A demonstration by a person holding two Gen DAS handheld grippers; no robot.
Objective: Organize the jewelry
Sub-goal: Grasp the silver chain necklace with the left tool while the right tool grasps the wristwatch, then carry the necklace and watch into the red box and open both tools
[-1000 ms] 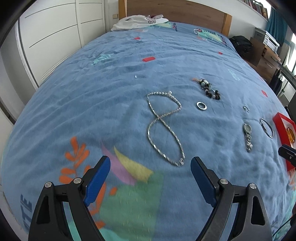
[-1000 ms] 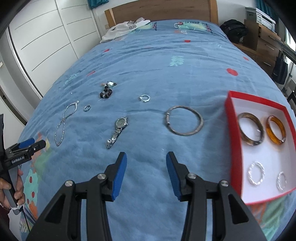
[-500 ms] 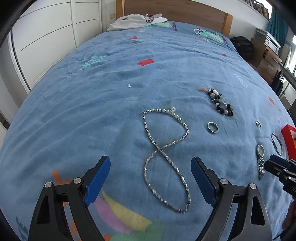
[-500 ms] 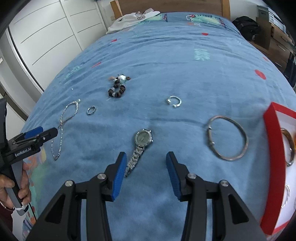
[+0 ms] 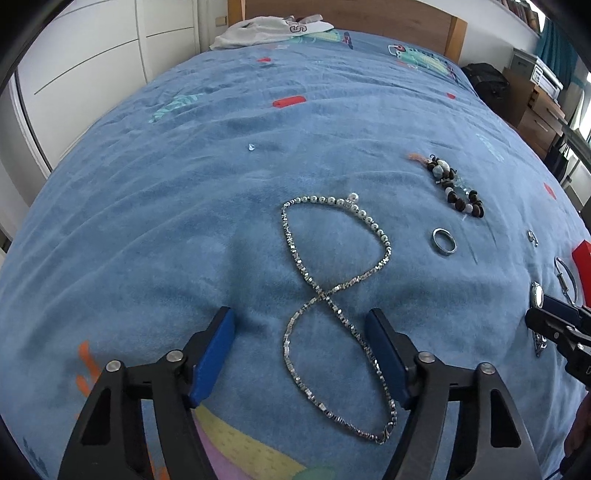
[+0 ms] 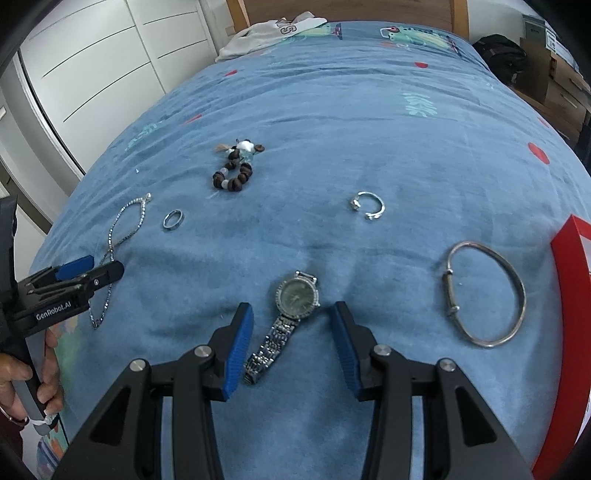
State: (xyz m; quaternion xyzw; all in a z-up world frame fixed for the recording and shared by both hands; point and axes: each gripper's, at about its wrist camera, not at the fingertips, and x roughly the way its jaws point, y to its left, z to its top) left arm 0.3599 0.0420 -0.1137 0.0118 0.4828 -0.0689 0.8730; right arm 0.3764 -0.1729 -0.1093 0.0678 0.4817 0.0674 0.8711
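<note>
A bed (image 5: 147, 229) under a blue patterned blanket carries all the jewellery, with a wooden headboard (image 5: 369, 14) and a white garment (image 5: 269, 27) at its far end and white wardrobe doors (image 6: 92, 74) along one side. At the right edge of the right wrist view is the corner of a red box (image 6: 570, 266). The left tool (image 5: 301, 354) points down at the blanket, its jaws closing; the lower loop of the figure-eight silver necklace (image 5: 332, 291) lies between its blue pads, and the right-hand pad is at the chain though a grip cannot be told. The right tool (image 6: 291, 343) stands partly open and holds nothing, its pads on either side of the wristwatch (image 6: 286, 317), which lies flat with the strap running toward the camera. Right of the watch lies a silver bangle (image 6: 487, 295). Farther up the blanket sits a dark beaded bracelet (image 6: 236, 166), an open silver ring (image 6: 367, 206) to its right, and a plain band ring (image 6: 173, 219) beside the necklace
</note>
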